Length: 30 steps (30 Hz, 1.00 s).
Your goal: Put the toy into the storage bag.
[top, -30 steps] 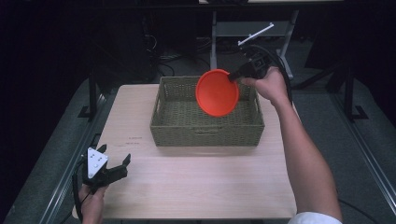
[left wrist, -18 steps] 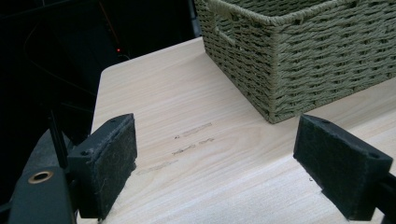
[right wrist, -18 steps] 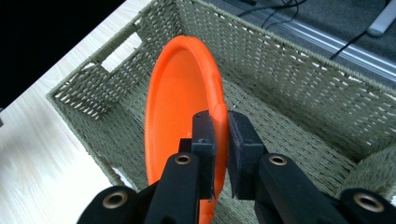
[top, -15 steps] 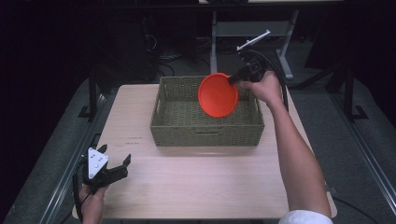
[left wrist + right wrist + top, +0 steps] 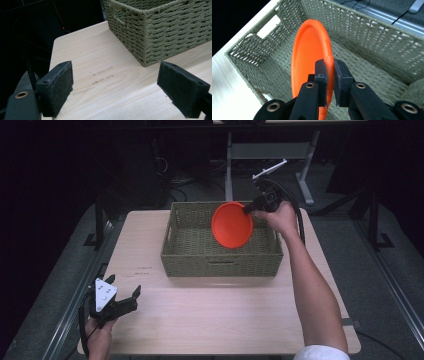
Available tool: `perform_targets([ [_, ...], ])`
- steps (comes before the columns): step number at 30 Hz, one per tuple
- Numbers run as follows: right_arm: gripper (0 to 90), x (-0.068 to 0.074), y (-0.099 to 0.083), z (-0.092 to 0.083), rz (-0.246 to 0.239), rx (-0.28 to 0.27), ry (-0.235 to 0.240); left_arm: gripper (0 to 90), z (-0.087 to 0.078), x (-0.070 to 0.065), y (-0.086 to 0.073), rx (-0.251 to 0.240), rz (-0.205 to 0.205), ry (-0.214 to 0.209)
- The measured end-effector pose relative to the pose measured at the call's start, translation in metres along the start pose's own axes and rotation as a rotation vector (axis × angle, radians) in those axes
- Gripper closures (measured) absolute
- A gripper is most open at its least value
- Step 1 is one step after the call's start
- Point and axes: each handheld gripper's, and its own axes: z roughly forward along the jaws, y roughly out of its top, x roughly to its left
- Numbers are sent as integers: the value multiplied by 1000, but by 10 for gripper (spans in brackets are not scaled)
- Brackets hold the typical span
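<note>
Since the earlier frames the right gripper (image 5: 248, 209) has sunk a little with its load, bringing the orange plate (image 5: 232, 225) lower over the woven basket (image 5: 220, 265); the left gripper (image 5: 131, 296) has not shifted from the near left corner of the table (image 5: 210, 320). In the right gripper view the jaws are clamped tight on the rim of the orange plate (image 5: 308, 57), one pad on each face, and the plate stands on edge, its lower part already below the basket (image 5: 372, 32) rim and close to the woven floor; whether it touches the floor cannot be told. The left gripper's jaws stand wide apart with nothing between them, pointing toward the basket (image 5: 162, 30) corner across bare tabletop. Judgement: the step in hand is lowering the plate into the basket, and placement is not yet complete, since the plate is on edge and gripped. The next move would call for tipping the plate toward flat while easing it down onto the basket floor, keeping it off the side walls, and only then parting the jaws and lifting clear.
</note>
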Motion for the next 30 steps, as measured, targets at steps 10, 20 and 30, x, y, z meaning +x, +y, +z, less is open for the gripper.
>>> perform_targets([
  [10, 819, -9, -8, 13, 37, 1, 4, 128, 1, -1, 0, -5, 0, -8],
  [20, 818, -13, -14, 28, 58, 21, 2, 127, 0, 0, 0, 0, 3, -6],
  [30, 818, -16, -17, 39, 74, 41, 13, 127, 1, 0, 0, -1, 3, -6],
])
